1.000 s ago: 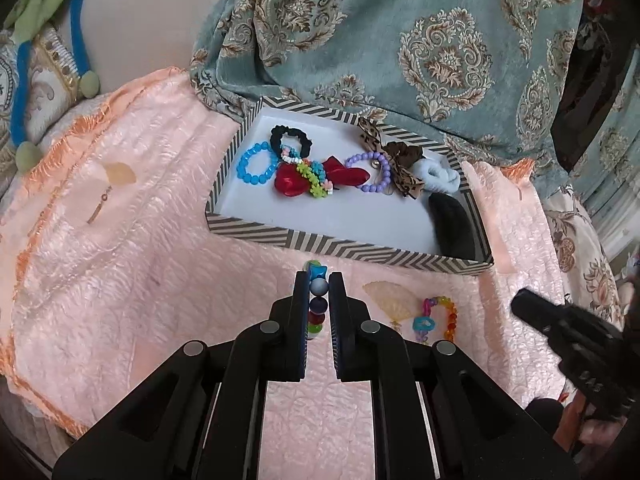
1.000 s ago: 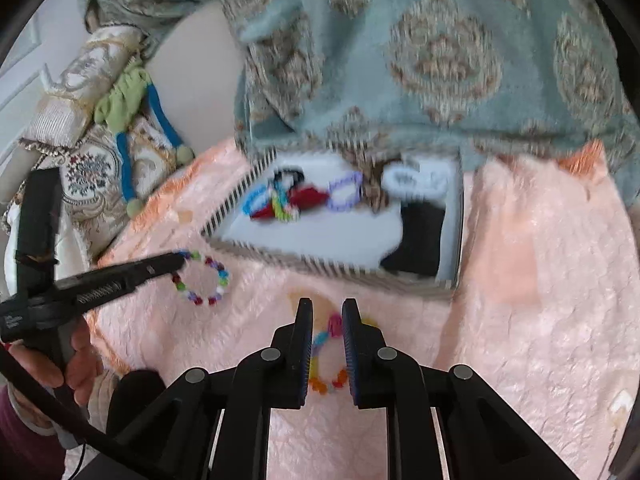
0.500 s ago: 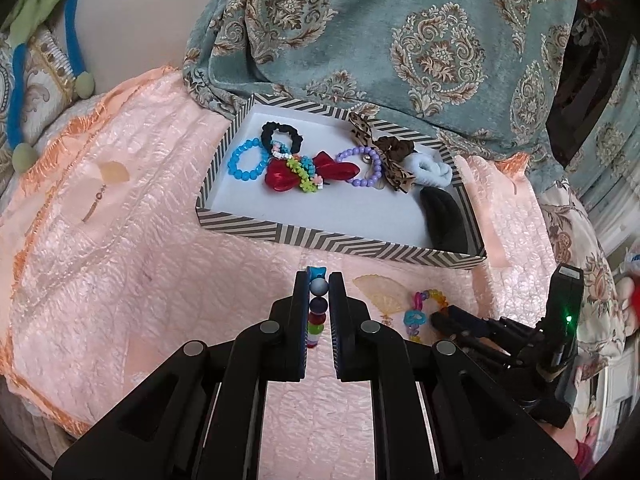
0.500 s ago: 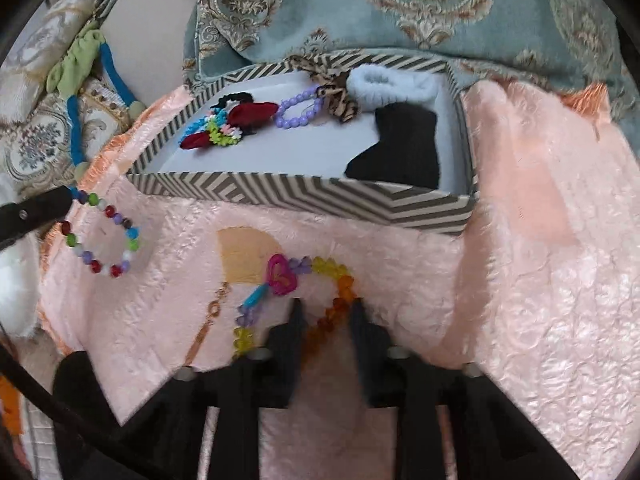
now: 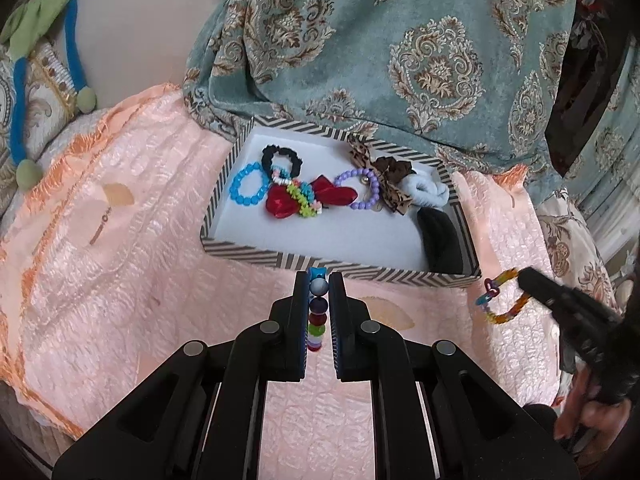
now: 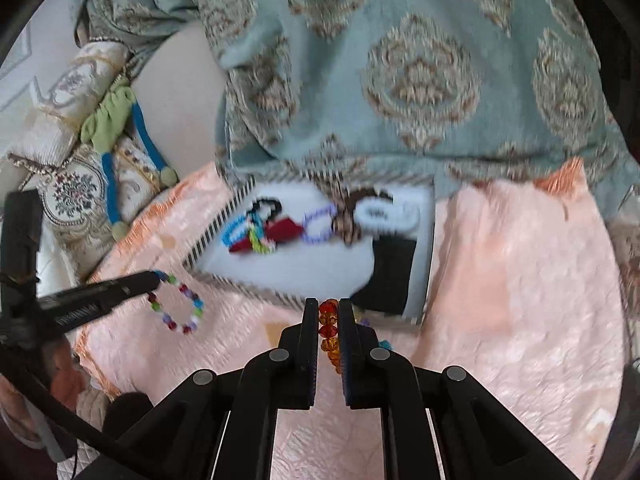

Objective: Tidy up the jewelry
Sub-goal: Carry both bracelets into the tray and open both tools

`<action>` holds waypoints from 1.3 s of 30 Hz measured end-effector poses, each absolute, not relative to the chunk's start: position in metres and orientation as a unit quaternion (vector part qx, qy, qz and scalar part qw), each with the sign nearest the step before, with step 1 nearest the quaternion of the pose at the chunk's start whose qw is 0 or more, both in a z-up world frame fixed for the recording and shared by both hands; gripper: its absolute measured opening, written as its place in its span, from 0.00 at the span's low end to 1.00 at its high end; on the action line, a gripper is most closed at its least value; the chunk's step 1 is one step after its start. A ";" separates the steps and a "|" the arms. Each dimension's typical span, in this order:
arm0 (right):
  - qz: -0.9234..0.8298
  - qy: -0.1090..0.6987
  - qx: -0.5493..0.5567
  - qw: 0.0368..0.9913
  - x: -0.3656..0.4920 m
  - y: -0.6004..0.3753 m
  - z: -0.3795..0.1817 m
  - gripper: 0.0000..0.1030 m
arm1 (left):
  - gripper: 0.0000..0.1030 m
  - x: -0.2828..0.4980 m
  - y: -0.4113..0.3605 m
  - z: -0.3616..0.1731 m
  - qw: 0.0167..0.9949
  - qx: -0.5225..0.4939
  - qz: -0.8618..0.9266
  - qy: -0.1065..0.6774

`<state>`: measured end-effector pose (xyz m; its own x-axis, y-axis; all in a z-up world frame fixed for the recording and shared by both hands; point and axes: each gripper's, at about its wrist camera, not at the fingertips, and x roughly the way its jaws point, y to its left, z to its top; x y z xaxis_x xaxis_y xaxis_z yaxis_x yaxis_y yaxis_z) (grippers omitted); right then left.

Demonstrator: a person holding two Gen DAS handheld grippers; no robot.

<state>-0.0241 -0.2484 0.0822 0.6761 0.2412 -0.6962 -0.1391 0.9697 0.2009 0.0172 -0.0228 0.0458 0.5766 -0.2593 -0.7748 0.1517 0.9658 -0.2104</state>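
A striped box (image 5: pixel 336 263) with a white floor sits on the peach bedspread and holds several bracelets, hair ties and bows, among them a blue bead bracelet (image 5: pixel 248 188) and a red bow (image 5: pixel 308 198). My left gripper (image 5: pixel 319 280) is shut on a multicolour bead bracelet (image 5: pixel 318 312), held just in front of the box; it also shows in the right wrist view (image 6: pixel 178 306). My right gripper (image 6: pixel 329 308) is shut on an orange and rainbow bead bracelet (image 6: pixel 330 332), lifted off the bedspread to the box's right (image 5: pixel 500 296).
A teal patterned cloth (image 5: pixel 400 48) is draped behind the box (image 6: pixel 424 240). Embroidered cushions with a blue and green cord (image 5: pixel 20 92) lie at the left. The peach bedspread (image 5: pixel 120 272) spreads around the box.
My right gripper closed on the rainbow bracelet on the bedspread and lifted it up. My left gripper kept its bracelet and moved a little closer to the box.
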 end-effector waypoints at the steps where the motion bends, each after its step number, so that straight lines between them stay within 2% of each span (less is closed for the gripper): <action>1: 0.103 0.386 0.064 0.915 -0.022 -0.248 0.086 0.08 | 0.08 0.019 -0.025 0.048 0.887 -0.059 -0.116 0.444; 11: 0.107 0.379 0.051 0.918 0.000 -0.240 0.095 0.08 | 0.08 0.041 -0.047 0.055 0.890 -0.037 -0.118 0.439; 26: 0.114 0.400 0.051 0.908 0.042 -0.235 0.074 0.08 | 0.08 0.089 -0.077 0.048 0.887 -0.024 -0.121 0.446; 39: 0.111 0.437 0.062 0.891 0.086 -0.223 0.026 0.08 | 0.08 0.122 -0.064 -0.009 0.868 -0.045 -0.087 0.487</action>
<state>0.0858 -0.2229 0.0263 0.5939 0.2512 -0.7643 -0.1428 0.9678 0.2071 0.1216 -0.0642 -0.0087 0.5112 -0.1943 -0.8372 0.1067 0.9809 -0.1625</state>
